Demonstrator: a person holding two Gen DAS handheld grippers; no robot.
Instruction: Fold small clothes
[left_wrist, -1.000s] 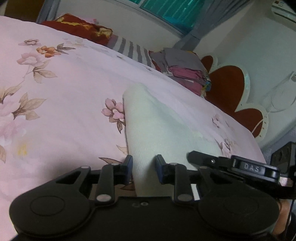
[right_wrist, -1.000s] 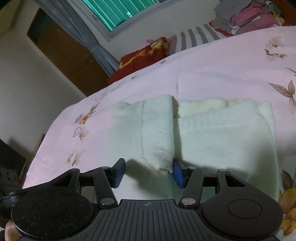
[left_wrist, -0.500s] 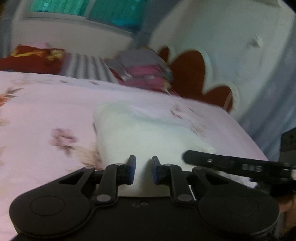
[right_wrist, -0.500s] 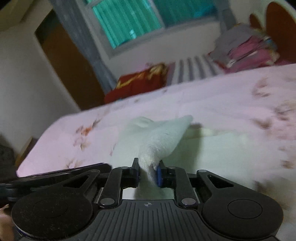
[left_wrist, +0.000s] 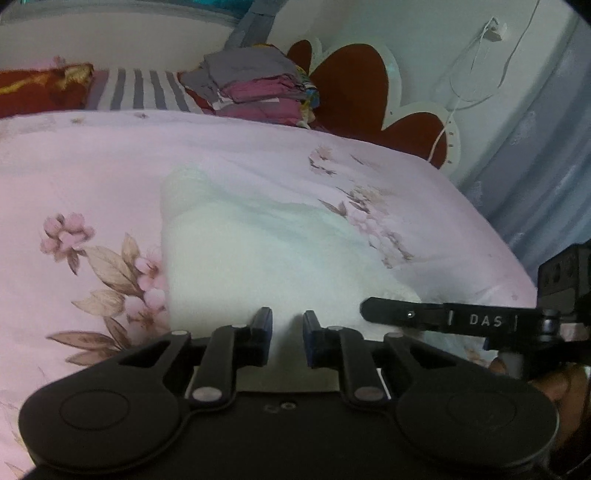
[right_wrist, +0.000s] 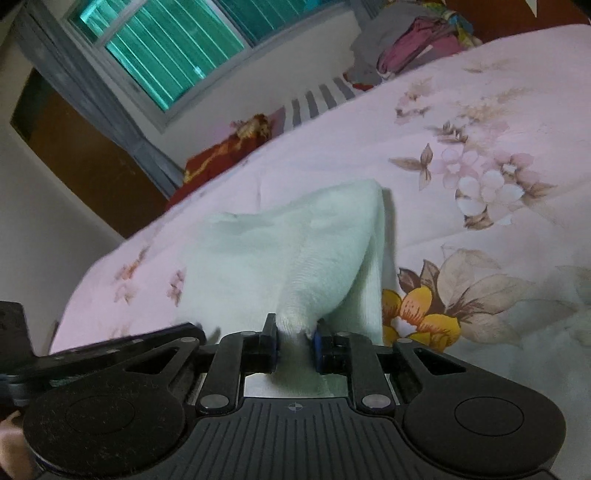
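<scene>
White knit garment (right_wrist: 295, 258) lay partly folded on the bed (right_wrist: 480, 110), one flap pinched in the right hand-held gripper (right_wrist: 295, 338), the left hand-held gripper (left_wrist: 287, 332) slightly parted, empty.

A small pale mint-white knit garment (right_wrist: 295, 258) is lying folded on the pink floral bed (right_wrist: 480, 110), one ribbed edge rising off it in a tented peak, pinched between the right gripper (right_wrist: 295, 334) fingers.

Pale mint-white knit garment (right_wrist: 295, 258) on pink floral bedsheet (left_wrist: 92, 177); black grippers, blue pads (right_wrist: 317, 347); red headboard (left_wrist: 351, 85); grey-striped pillow (left_wrist: 140, 90).
</scene>
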